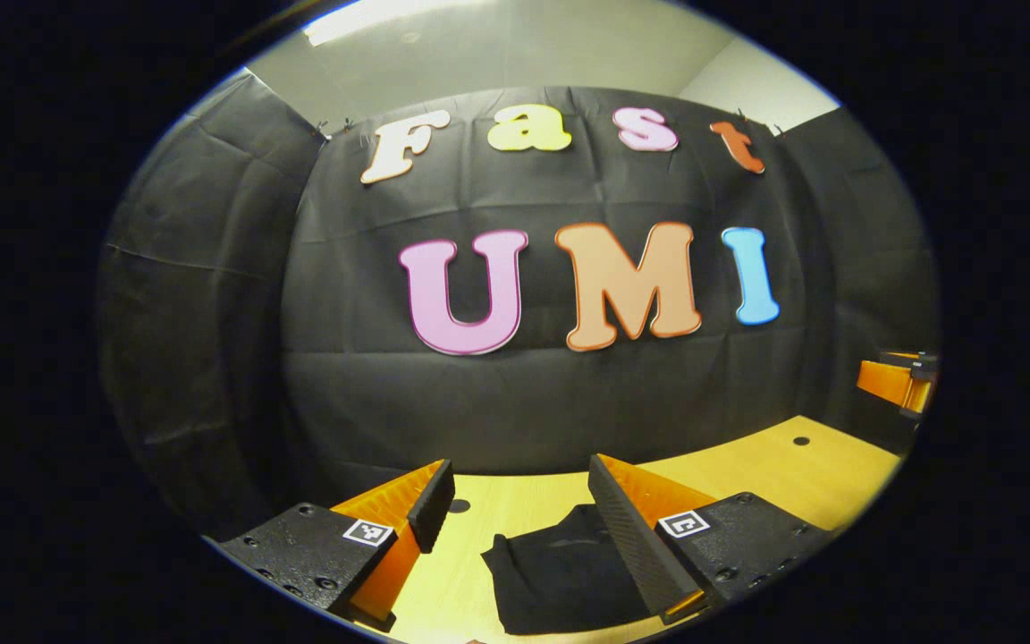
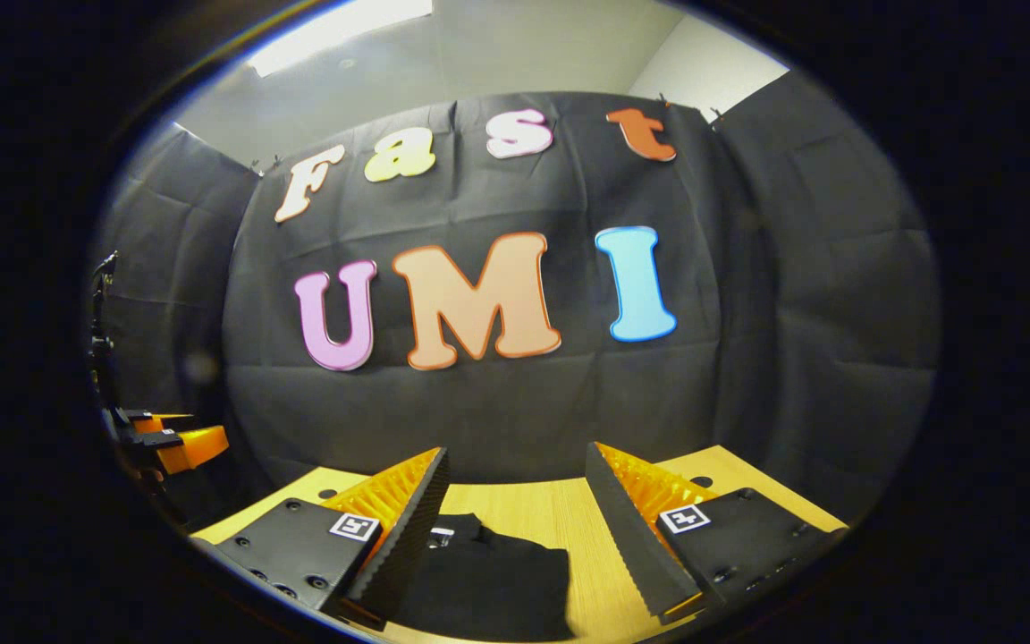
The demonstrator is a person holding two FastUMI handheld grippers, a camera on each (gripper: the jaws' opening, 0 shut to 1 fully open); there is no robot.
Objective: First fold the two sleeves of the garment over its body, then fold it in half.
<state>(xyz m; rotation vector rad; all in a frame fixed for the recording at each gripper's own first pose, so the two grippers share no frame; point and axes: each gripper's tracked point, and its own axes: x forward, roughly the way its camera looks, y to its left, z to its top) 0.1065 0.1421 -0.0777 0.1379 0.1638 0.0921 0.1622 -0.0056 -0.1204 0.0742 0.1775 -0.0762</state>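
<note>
Two hand-held grippers fingers apart, above black garment, wooden table, nothing gripped

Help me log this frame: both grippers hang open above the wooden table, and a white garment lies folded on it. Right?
Not quite: the garment is black, not white, as the left gripper view shows. The left gripper, right gripper and table are as you say.

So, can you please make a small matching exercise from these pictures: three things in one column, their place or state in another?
Things:
1. garment
2. left gripper
3. table

Descriptions:
A. open, holds nothing
B. light wood, with small dark holes
C. black, lies in a compact shape on the wood

Pairs: 1-C, 2-A, 3-B
</note>
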